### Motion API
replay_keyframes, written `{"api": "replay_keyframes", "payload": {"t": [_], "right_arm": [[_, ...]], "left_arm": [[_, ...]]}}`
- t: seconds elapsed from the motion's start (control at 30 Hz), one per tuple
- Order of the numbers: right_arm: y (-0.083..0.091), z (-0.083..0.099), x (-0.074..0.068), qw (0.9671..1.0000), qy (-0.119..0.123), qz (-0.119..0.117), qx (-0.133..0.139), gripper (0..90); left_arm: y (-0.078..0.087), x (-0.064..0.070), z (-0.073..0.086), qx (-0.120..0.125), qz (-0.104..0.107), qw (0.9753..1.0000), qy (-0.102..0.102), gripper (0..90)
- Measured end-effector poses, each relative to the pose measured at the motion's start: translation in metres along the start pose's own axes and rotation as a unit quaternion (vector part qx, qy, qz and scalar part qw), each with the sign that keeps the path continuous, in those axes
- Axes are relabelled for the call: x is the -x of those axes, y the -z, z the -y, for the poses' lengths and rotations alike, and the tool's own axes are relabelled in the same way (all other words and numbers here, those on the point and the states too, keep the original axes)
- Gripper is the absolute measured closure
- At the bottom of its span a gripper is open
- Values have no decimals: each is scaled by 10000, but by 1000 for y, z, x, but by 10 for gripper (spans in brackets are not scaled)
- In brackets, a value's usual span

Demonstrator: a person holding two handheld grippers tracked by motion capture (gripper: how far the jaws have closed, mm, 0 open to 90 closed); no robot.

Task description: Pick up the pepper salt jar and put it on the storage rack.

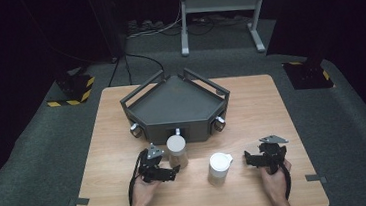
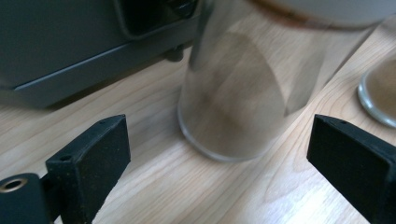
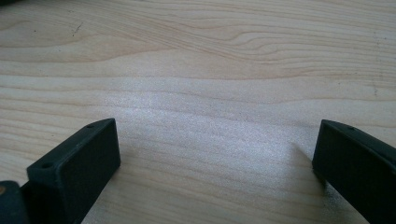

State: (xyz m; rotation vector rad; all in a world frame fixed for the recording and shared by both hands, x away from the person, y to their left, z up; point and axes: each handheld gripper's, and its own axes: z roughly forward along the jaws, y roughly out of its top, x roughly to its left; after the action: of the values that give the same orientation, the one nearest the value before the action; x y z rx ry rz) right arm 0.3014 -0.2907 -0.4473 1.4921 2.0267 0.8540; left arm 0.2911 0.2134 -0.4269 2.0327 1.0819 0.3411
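Note:
A clear glass jar (image 1: 177,152) with a white lid and brownish contents stands upright on the wooden table (image 1: 251,107), just in front of the dark grey tray. My left gripper (image 1: 173,171) lies low at the jar's near left, open. In the left gripper view the jar (image 2: 233,93) stands just beyond the open gripper (image 2: 219,140), apart from both jaws. A second jar (image 1: 220,168) with a white spouted lid stands to the right. My right gripper (image 1: 250,158) rests right of it, open, with bare wood between its fingers (image 3: 77,163).
A dark grey angular tray (image 1: 176,103) with raised rails and two round knobs sits at the table's back centre; its wall (image 2: 56,46) is close behind the first jar. The second jar's base (image 2: 379,93) shows at the right of the left gripper view. Grey carpet surrounds the table.

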Motion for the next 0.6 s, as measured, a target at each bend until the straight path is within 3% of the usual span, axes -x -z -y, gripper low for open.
{"api": "replay_keyframes", "payload": {"t": [0.6], "right_arm": [[0,1,-1,10000,-1,12,11,6]], "left_arm": [[-7,20,-20,102,-235,9994,-234,109]]}}
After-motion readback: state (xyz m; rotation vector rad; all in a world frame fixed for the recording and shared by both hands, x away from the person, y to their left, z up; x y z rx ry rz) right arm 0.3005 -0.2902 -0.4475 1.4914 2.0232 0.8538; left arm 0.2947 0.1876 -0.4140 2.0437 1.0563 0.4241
